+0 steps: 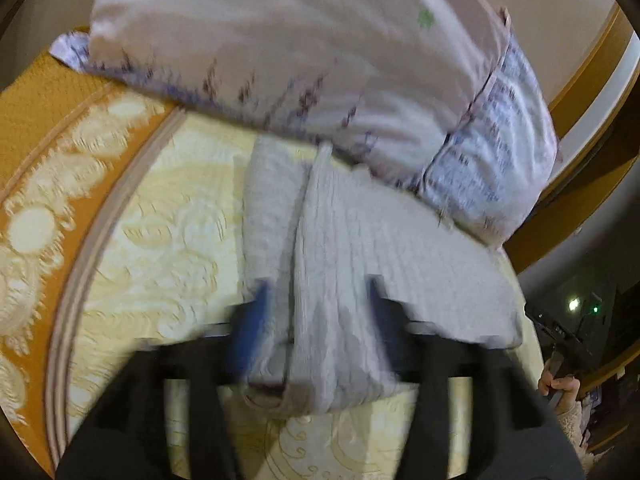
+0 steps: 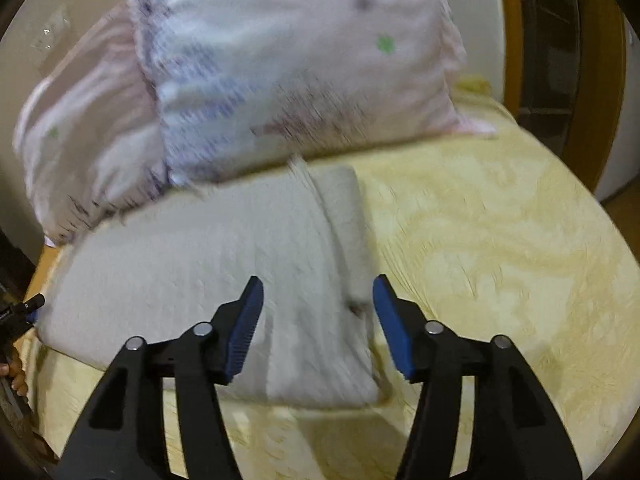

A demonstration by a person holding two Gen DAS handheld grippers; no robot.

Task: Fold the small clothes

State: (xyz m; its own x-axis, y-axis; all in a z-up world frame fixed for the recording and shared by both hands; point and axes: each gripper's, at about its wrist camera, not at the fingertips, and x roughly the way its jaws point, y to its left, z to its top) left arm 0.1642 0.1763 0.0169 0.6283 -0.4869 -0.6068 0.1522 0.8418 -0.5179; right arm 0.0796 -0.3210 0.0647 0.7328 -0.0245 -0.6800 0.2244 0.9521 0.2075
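Note:
A pale grey ribbed knit garment (image 1: 360,248) lies folded on the yellow bedspread (image 1: 160,220), its far edge tucked against a pillow. My left gripper (image 1: 318,304) is open. Its blue pads (image 1: 256,312) stand wide on either side of the garment's near end, which bunches between them in a blurred view. In the right wrist view the same garment (image 2: 200,260) is a flat folded rectangle with a seam ridge. My right gripper (image 2: 320,312) hangs open just above its near right corner, and its pads (image 2: 248,320) hold nothing.
A pink and lilac patterned pillow (image 1: 280,60) (image 2: 300,60) sits right behind the garment. The bedspread (image 2: 500,240) stretches bare to the right, with an orange border (image 1: 40,120) on the left. A wooden door frame (image 2: 600,80) stands beyond the bed. A hand (image 1: 560,384) shows at the right edge.

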